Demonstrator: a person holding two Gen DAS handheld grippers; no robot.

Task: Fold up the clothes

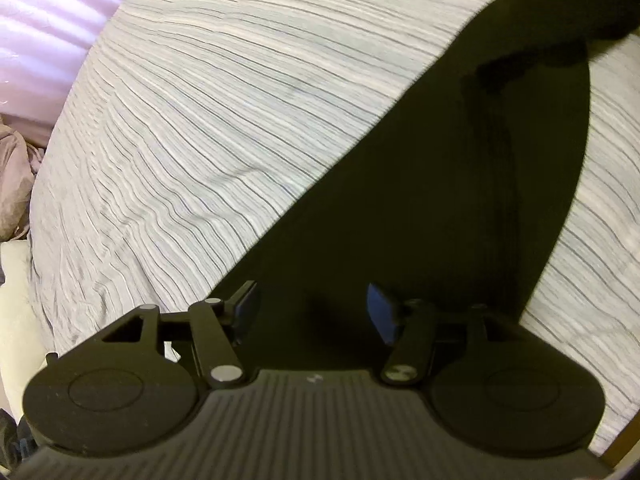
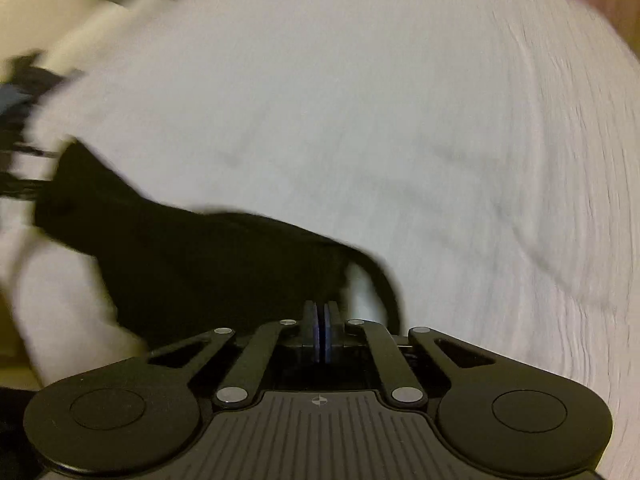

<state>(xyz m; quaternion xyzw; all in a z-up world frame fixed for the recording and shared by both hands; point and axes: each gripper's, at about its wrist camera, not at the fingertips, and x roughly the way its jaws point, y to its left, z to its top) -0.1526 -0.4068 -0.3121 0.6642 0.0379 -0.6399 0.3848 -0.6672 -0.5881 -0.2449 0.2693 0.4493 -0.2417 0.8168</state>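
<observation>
- Left wrist view: left tongs [image 1: 312, 312] spread apart, released, above black garment [image 1: 420, 208] lying on striped bed [image 1: 200, 120].
- Right wrist view, blurred: right tongs [image 2: 321, 320] clenched; whether they pinch the garment [image 2: 200, 264] cannot be told.

Left hand-held gripper [image 1: 312, 312]: jaws spread wide, pads well apart, nothing between them; body level, fingers [image 1: 382, 316] pointing forward. Right hand-held gripper [image 2: 321, 322]: jaws pressed together, blue pads touching, dark cloth at tips, pinch itself unclear; view blurred. No hand or sleeve visible in either view.
</observation>
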